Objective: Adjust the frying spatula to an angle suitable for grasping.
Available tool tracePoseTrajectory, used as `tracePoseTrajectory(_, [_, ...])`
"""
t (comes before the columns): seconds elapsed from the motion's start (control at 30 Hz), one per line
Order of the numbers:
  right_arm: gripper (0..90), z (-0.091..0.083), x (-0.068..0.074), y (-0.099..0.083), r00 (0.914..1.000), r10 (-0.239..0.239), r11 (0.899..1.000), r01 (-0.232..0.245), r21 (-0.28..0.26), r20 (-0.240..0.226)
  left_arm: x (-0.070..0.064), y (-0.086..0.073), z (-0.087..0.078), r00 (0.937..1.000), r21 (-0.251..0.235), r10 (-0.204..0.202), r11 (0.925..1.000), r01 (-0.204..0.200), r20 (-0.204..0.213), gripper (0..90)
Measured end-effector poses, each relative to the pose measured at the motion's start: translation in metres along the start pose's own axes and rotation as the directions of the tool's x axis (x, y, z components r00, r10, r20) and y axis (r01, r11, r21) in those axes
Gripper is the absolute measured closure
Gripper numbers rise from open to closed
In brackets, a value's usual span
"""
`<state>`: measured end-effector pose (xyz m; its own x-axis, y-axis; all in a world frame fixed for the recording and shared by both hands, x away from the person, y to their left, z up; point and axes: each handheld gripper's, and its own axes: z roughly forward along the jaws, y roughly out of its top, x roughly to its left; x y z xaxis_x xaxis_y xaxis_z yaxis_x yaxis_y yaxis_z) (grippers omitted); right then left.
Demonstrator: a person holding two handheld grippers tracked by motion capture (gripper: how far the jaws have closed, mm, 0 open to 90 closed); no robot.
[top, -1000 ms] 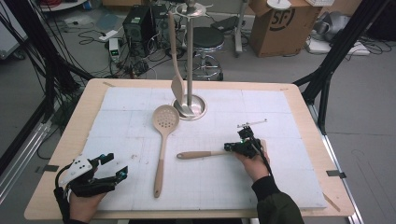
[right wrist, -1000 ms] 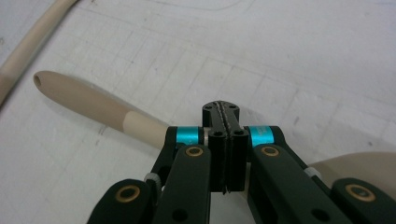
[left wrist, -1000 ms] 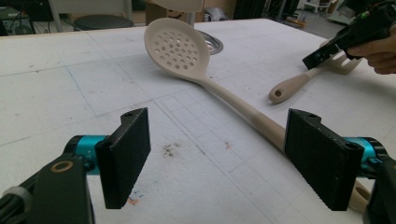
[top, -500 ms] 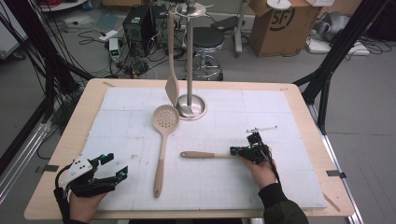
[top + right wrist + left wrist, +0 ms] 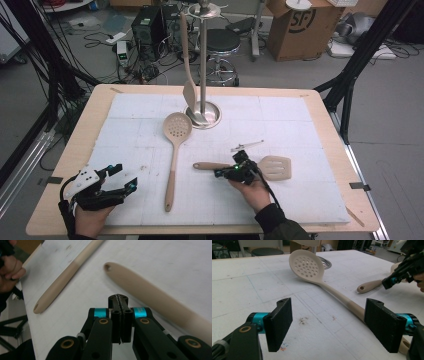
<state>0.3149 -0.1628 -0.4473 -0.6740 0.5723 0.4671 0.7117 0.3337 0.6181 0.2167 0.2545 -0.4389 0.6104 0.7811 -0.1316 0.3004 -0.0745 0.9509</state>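
Observation:
A beige slotted turner point(image 5: 276, 167) lies flat on the white mat, its handle point(image 5: 155, 300) pointing left. My right gripper point(image 5: 221, 173) sits just on the near side of that handle. Its jaws are shut with nothing between them point(image 5: 118, 298), beside the handle and not around it. A beige skimmer point(image 5: 177, 126) lies left of centre, handle towards me. My left gripper point(image 5: 122, 181) rests at the near left corner, open wide point(image 5: 330, 315). The skimmer's handle point(image 5: 347, 302) passes by its right pad. A beige spatula point(image 5: 189, 92) hangs from the metal stand point(image 5: 202, 60).
The stand's round base point(image 5: 212, 117) sits at the mat's far centre. A thin metal rod point(image 5: 246, 145) lies just beyond the turner. The wooden table edge point(image 5: 75, 150) frames the mat. Behind the table are a stool, boxes and cables.
My right gripper has slid left and nearer along the turner, which uncovers the turner's slotted head. The turner shifted slightly right. The left gripper has stayed put.

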Motion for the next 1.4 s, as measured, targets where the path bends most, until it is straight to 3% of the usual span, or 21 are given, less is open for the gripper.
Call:
tracePoseTrajectory(0.13, [90.0,0.022,0.014,0.004,0.9992,-0.029,0.999,0.030,0.034,-0.029,0.000,0.000,-0.002,1.0000,-0.003,-0.002,1.0000,0.002,-0.002,23.7])
tracePoseTrajectory(0.27, [90.0,0.036,0.020,0.007,0.9992,-0.037,0.997,0.038,0.064,-0.011,0.001,0.000,-0.003,1.0000,-0.007,-0.004,1.0000,0.004,-0.005,23.7])
tracePoseTrajectory(0.6, [90.0,0.047,0.022,0.015,0.9990,-0.031,0.999,0.030,0.017,0.033,0.000,0.000,-0.003,1.0000,-0.005,-0.002,1.0000,0.002,-0.001,23.8])
tracePoseTrajectory(0.8, [90.0,0.053,0.025,0.021,0.9917,-0.079,0.997,0.080,-0.006,0.101,0.000,0.000,-0.002,1.0000,-0.004,-0.002,1.0000,0.002,-0.001,23.8])
tracePoseTrajectory(0.97, [90.0,0.057,0.024,0.028,0.9875,-0.074,0.997,0.076,-0.007,0.139,0.001,0.000,-0.004,1.0000,-0.007,-0.005,1.0000,0.005,-0.001,23.8])
tracePoseTrajectory(1.4, [90.0,0.060,0.004,0.047,0.9771,-0.019,0.998,0.030,-0.048,0.212,0.002,-0.001,-0.008,0.9999,-0.013,-0.009,0.9999,0.009,-0.012,23.9])
